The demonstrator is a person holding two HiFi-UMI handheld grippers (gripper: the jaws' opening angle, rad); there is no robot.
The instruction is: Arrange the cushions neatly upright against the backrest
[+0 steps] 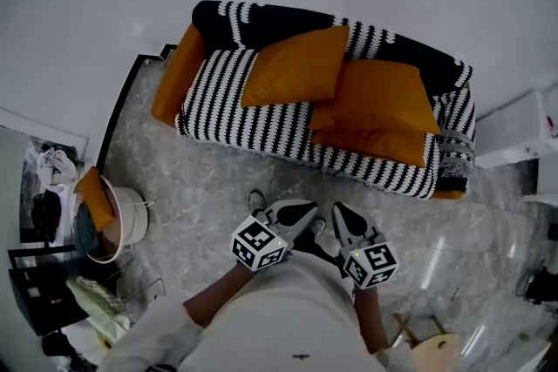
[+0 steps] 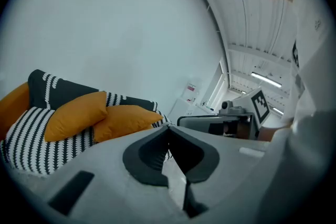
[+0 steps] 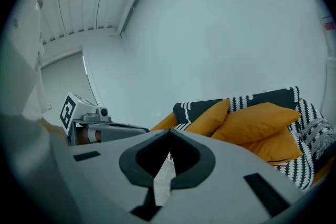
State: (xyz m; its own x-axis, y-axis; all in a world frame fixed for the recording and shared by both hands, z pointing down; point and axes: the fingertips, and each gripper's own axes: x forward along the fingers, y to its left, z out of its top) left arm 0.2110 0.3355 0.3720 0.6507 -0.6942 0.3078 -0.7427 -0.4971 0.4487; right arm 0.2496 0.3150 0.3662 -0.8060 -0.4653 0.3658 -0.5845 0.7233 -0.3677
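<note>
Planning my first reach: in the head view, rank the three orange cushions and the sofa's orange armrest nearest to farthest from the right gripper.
From the right gripper:
1. the bottom cushion, flat at the right end of the sofa.
2. the upper cushion, stacked on it.
3. the leaning cushion, in the middle, against the backrest.
4. the orange armrest, far left end.

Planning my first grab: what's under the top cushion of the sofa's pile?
A second orange cushion, only its front edge showing beneath the top cushion; anything deeper is covered.
</note>
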